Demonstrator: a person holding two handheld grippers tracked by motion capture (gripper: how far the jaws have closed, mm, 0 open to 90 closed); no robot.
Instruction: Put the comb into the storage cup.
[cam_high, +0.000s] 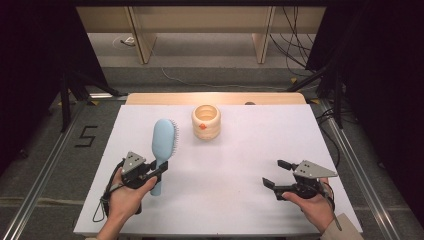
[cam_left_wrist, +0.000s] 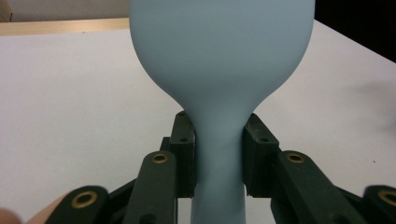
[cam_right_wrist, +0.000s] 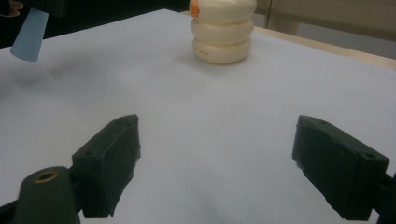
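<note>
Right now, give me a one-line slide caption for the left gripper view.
Left tongs clamped on the narrow handle of a pale blue hairbrush above the white table.

Black claws (cam_high: 274, 173), brass rivets, grey triangular plates, beige sleeve (cam_high: 340, 231).

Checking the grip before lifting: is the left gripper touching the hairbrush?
Touching. The left gripper view shows the left gripper with both pads pressed against the hairbrush handle.

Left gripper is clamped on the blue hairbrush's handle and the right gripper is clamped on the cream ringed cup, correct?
Not quite. The right gripper holds nothing: the right gripper view shows its jaws open over bare table, the cream ringed cup far off. The left gripper does clamp the blue hairbrush.
</note>
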